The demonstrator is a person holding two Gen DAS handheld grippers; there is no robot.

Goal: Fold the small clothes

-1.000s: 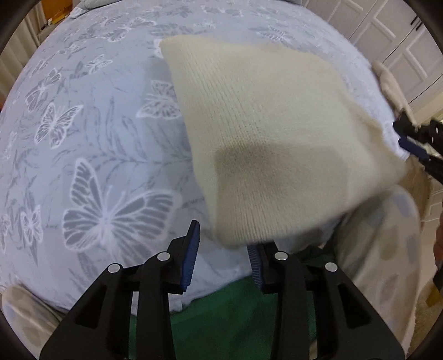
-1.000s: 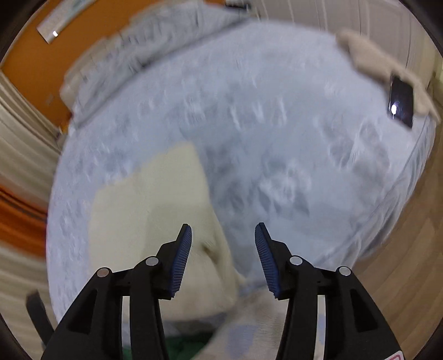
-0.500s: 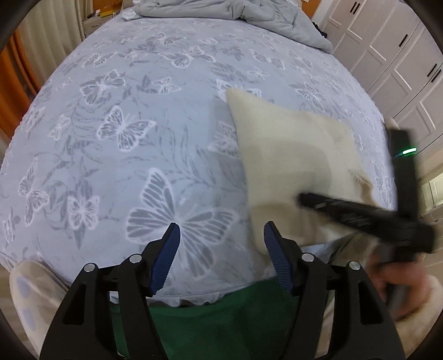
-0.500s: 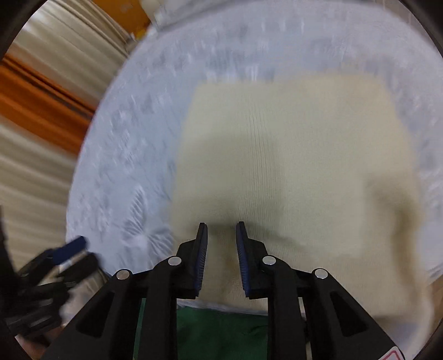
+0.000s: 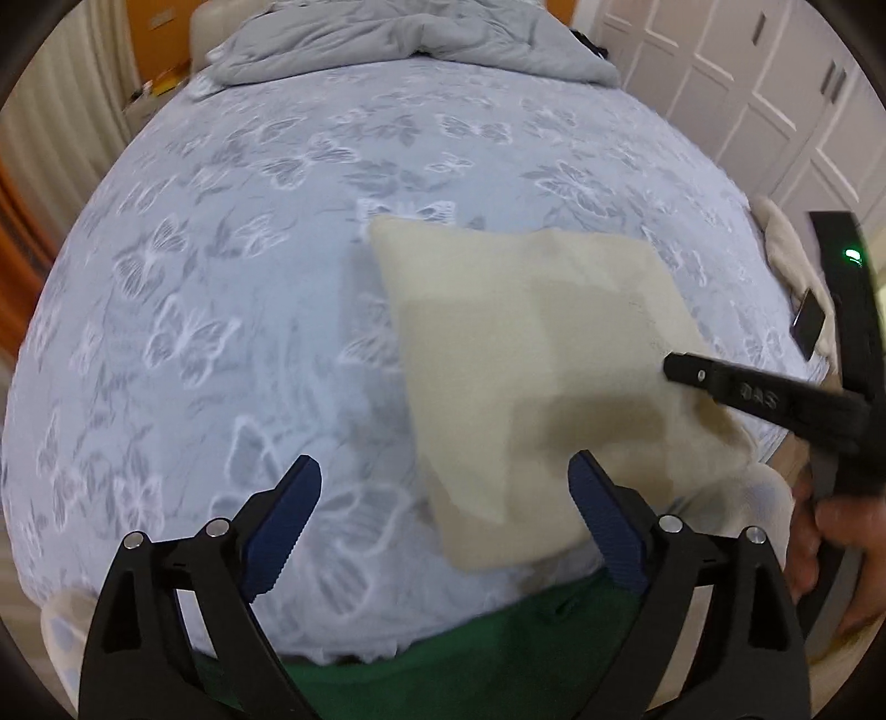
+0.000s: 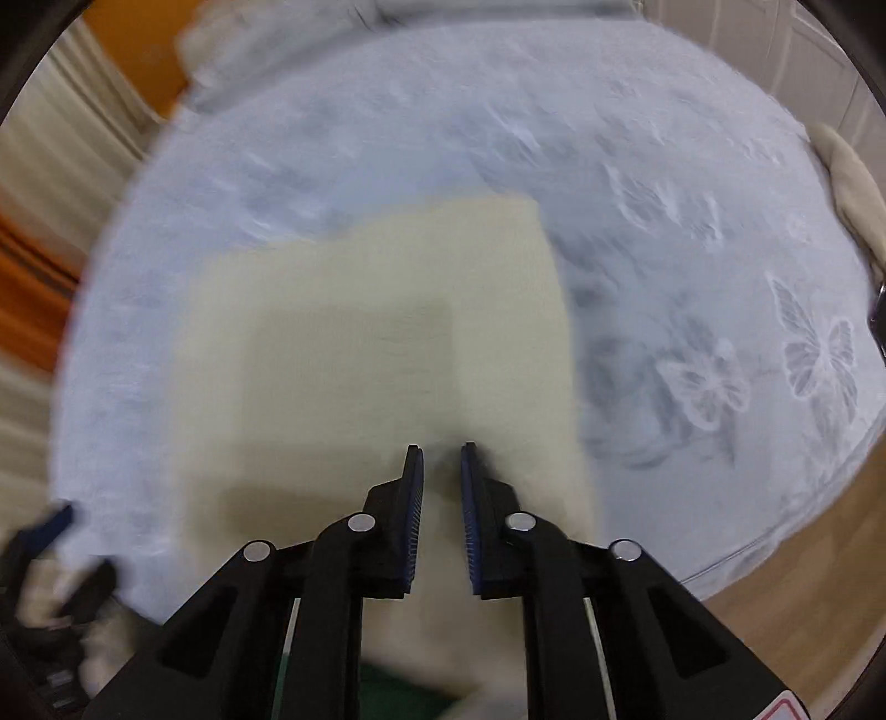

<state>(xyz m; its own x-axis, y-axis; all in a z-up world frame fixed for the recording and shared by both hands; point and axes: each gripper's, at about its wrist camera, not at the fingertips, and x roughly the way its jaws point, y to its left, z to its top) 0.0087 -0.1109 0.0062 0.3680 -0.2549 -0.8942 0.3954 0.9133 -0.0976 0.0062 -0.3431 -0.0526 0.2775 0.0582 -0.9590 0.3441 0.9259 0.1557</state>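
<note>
Presently the left gripper point(image 5: 446, 490) is held low over the near edge of the bed point(image 5: 221, 288), aimed forward across the butterfly-print sheet; its blue-padded fingers point(image 5: 285, 520) stand wide apart and grip nothing. One pad is over bare sheet, the other at the near left part of the cream knit garment point(image 5: 531, 360).

That garment lies flat on the bed, right of centre in the left wrist view, near the front edge of the mattress. It is folded to a rough rectangle, turned at an angle to the bed edge, its long axis running from the far left corner towards the near right corner. A darker patch shows across its near half.

To the right, the right gripper point(image 6: 442, 465) reaches in low from the near right side, pointing across the cloth towards the bed's far side. Its fingers point(image 6: 412, 526) are drawn close together with only a narrow gap, set at the near edge of the garment; cloth shows between the pads, though blur prevents confirming a firm hold. A hand point(image 5: 830, 531) holds the handle of this tool at the right margin of the left wrist view.

At the far right edge of the bed lie a second cream item point(image 5: 786, 249) and a dark phone point(image 5: 808, 324), just beside each other. A crumpled grey duvet point(image 5: 410, 44) sits at the head of the bed
</note>
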